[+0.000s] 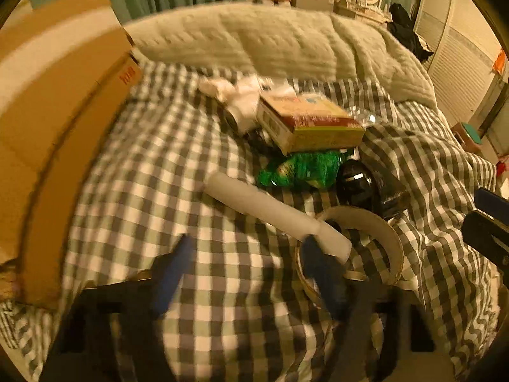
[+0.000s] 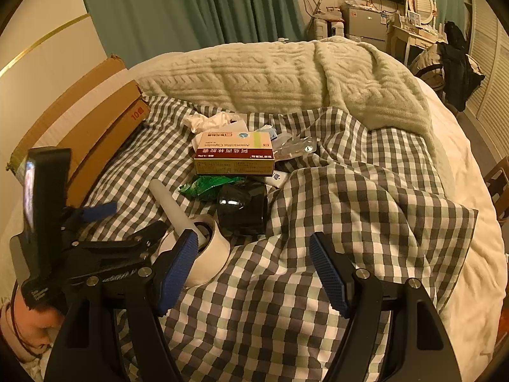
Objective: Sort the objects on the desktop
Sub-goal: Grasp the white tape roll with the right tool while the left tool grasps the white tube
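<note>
A pile lies on the checkered cloth (image 2: 318, 210): a red and yellow medicine box (image 2: 235, 152), a green packet (image 2: 206, 187), a black glossy object (image 2: 241, 210), a white tube (image 2: 170, 203) and a roll of tape (image 2: 211, 254). My left gripper (image 1: 248, 267) hangs low over the cloth, open, with only cloth between its blue pads. The near end of the white tube (image 1: 273, 213) lies just outside its right finger, resting on the tape roll (image 1: 378, 232). The left wrist view is blurred. My right gripper (image 2: 254, 270) stands open over bare cloth to the right of the tape.
An open cardboard box (image 2: 95, 121) lies along the left side. A cream blanket (image 2: 270, 73) is bunched behind the pile, with crumpled white tissue (image 2: 206, 121) and a blister pack (image 2: 296, 146) near the medicine box. A hand (image 2: 28, 321) holds the left gripper.
</note>
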